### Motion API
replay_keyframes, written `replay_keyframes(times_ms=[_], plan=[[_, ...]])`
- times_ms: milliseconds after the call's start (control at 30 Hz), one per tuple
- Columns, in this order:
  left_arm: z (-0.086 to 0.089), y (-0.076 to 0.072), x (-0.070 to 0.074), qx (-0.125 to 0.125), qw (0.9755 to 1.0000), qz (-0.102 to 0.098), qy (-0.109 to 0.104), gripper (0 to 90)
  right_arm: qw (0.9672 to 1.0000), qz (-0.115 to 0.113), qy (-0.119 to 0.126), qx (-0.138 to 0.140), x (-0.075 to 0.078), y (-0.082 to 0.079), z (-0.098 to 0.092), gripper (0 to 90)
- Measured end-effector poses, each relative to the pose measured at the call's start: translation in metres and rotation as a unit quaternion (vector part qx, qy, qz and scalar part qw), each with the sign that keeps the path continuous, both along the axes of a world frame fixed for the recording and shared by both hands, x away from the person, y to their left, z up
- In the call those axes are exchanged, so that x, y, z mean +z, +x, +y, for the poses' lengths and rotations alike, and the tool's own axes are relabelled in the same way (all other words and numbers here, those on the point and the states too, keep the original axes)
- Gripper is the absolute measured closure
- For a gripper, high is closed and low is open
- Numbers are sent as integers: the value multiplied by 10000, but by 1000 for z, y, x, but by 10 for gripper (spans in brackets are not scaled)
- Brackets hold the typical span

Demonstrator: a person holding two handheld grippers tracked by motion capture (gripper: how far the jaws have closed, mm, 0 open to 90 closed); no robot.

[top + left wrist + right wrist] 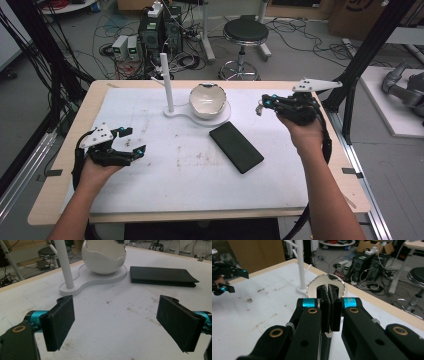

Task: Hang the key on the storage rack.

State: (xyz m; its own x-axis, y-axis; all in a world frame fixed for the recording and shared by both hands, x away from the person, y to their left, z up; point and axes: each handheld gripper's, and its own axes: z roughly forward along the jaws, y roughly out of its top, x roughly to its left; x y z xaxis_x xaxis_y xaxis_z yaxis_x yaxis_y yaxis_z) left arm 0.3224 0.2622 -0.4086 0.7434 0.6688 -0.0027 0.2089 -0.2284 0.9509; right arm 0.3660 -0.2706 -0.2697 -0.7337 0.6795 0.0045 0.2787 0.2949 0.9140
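A white egg-shaped bowl (207,100) (103,260) (312,287) sits on a white stand base (175,113) (75,290) with an upright white pole (166,82) (63,265) (300,262), at the back middle of the table. In front of it a flat black case (236,147) (160,276) lies on the white mat (190,175). My left gripper (134,140) (116,325) (237,281) rests low at the left, open, with nothing between its pads. My right gripper (260,107) (329,293) is held up at the right of the bowl, pointing toward it, jaws shut and empty.
The wooden table edge (200,216) frames the mat. A black frame post (367,50) rises at the right corner. On the floor behind stand a round stool (245,32), computer boxes (160,30) and many cables. A grey robot arm (405,87) lies off to the right.
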Motion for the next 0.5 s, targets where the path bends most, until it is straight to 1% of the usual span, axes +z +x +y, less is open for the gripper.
replay_keyframes(times_ms=[67,167,233,367,400,433,467,500], plan=[[3,-3,0,40,10000,4,5,150,9999,-19,-52,128,4,6,12,900],[9,-8,0,97,9999,-1,38,150,9994,-20,-38,357,10,15,30,900],[12,-11,-1,141,9999,6,26,150,9988,-20,-90,475,15,22,43,900],[17,-15,-1,203,9998,23,21,150,9976,0,-151,672,22,38,68,900],[19,-17,-1,223,9997,30,23,150,9974,47,-149,708,24,41,75,900],[20,-17,-1,242,9997,28,30,150,9969,9,-173,770,26,46,81,900],[21,-18,-2,251,9997,37,27,150,9966,63,-184,799,28,49,88,900],[22,-18,-2,260,9996,47,25,150,9961,36,-225,853,30,53,95,900]])
